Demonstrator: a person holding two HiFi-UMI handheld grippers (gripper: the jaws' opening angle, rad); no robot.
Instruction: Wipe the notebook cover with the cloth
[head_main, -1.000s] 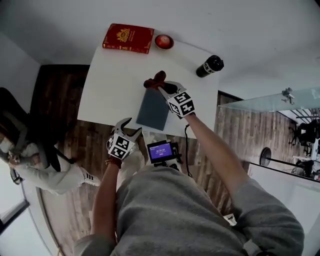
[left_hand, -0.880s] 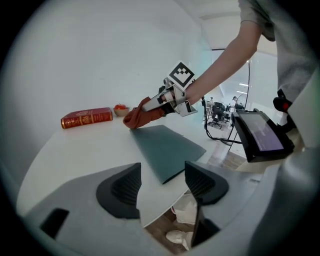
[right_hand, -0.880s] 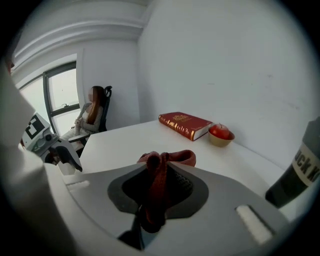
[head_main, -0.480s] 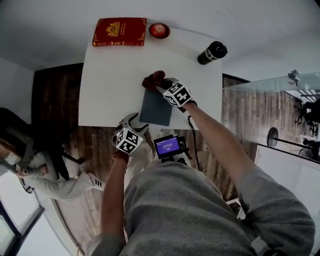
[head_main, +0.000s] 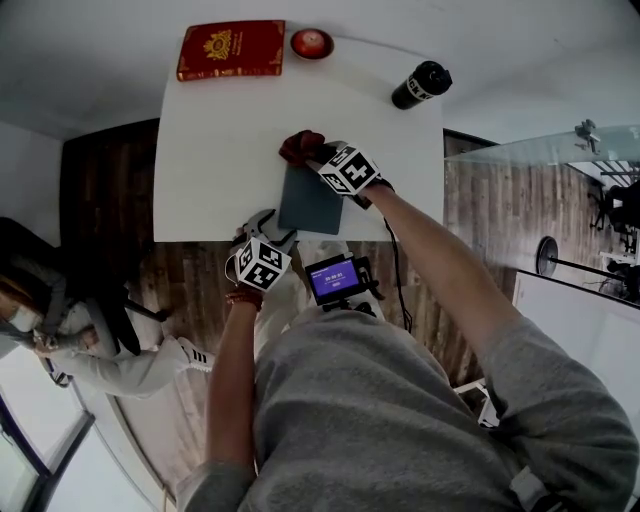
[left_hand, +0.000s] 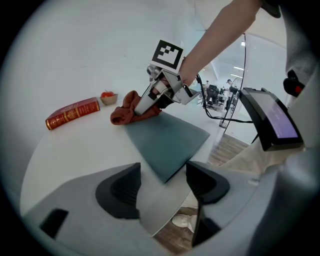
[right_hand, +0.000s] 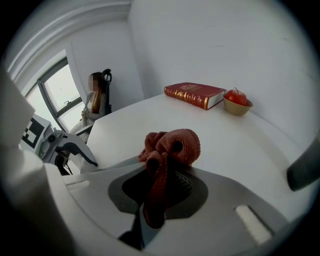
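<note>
Gripping the bunched red cloth (head_main: 300, 147) in the right gripper's (head_main: 318, 158) fingers at the upper-left corner of the grey notebook (head_main: 310, 200), flat by the tabletop's (head_main: 220, 140) near edge at centre of the head view, with the left gripper's (head_main: 268, 228) fingers just opened wide, empty, short of the notebook's near corner. Judged likely to skid the unpinned notebook off that edge on a firm stroke, or to tug the cloth from its small pinch. Noted at top of frame: small bowl (head_main: 311, 43) holding one red fruit; at upper right, dark bottle (head_main: 421, 84), capped, contents not visible.
</note>
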